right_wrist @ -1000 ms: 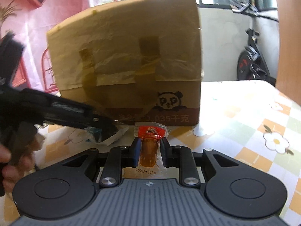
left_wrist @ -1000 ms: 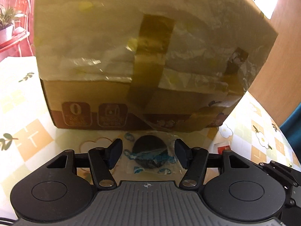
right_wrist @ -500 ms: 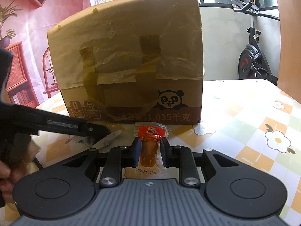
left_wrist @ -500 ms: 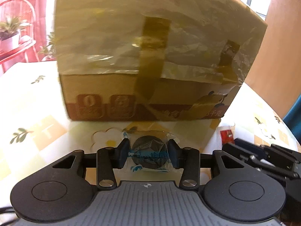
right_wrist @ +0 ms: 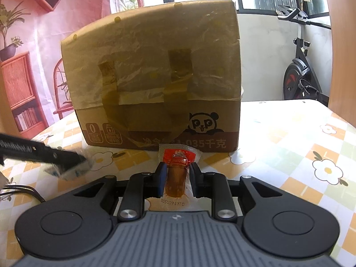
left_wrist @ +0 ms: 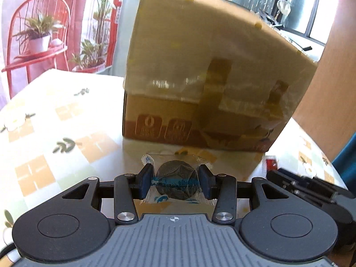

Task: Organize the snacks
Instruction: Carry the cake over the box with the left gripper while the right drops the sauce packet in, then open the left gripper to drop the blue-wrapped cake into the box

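Observation:
My left gripper is shut on a clear packet with a dark round snack and holds it just above the flowered tablecloth. In the right wrist view that same gripper shows blurred at the left, the packet at its tip. My right gripper is shut on a sealed packet with a brown snack and red label. A tall cardboard box with tape and plastic film stands right behind both snacks; in the left wrist view the box fills the centre.
The other gripper's black frame lies at the right of the left wrist view. A red metal plant stand stands past the table's far left edge. An exercise bike stands behind the table at the right. Wooden panelling rises at the right.
The left gripper's jaws closed on the dark round snack packet and lifted it off the cloth, drawing back and leftward from the box. The right gripper kept still with its packet.

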Motion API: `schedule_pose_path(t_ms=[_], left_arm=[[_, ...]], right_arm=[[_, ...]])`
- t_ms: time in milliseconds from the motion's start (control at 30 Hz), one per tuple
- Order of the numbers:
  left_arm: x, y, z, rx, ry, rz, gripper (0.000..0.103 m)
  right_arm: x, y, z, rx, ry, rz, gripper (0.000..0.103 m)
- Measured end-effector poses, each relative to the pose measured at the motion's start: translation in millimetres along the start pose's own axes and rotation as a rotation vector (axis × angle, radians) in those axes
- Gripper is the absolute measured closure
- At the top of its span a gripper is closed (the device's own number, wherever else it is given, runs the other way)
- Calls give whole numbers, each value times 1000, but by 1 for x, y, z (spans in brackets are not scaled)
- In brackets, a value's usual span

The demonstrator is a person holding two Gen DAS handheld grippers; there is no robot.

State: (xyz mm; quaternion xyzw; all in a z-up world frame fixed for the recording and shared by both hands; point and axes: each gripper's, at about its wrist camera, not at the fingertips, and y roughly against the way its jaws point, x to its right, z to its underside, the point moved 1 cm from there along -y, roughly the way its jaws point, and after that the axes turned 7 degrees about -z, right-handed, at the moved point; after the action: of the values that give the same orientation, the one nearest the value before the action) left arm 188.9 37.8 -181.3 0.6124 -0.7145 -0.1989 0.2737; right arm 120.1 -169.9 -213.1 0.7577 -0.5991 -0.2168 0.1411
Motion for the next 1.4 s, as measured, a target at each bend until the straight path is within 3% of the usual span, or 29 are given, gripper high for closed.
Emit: schedule_pose_path(t_ms=[167,467,633,767,933,1200,1400], left_arm=[[9,19,-30,98,-38,12,56],[27,69,-100,354,-69,88,55],[36,65,-140,415,-60,89,55],[48,45,-168,417,-72,77,55],[50,21,-178,371,-111,18,55],[37,0,-177,283,-125,-12,53],[37,9,-179,289,-157,2,43]], right_arm=[[-5,3,-13,-2,21,-18,79],[-30,39,-108,261,118,-109,79],[-28,36,-161,338,96,-139,79],[-24,17,-193,331,95,-125,79],[-11,-18,-216,278,2,-78,79],[-6,-38,-209,208,14,-26,79],[1,-36,-207,175,-1,-8,73]])
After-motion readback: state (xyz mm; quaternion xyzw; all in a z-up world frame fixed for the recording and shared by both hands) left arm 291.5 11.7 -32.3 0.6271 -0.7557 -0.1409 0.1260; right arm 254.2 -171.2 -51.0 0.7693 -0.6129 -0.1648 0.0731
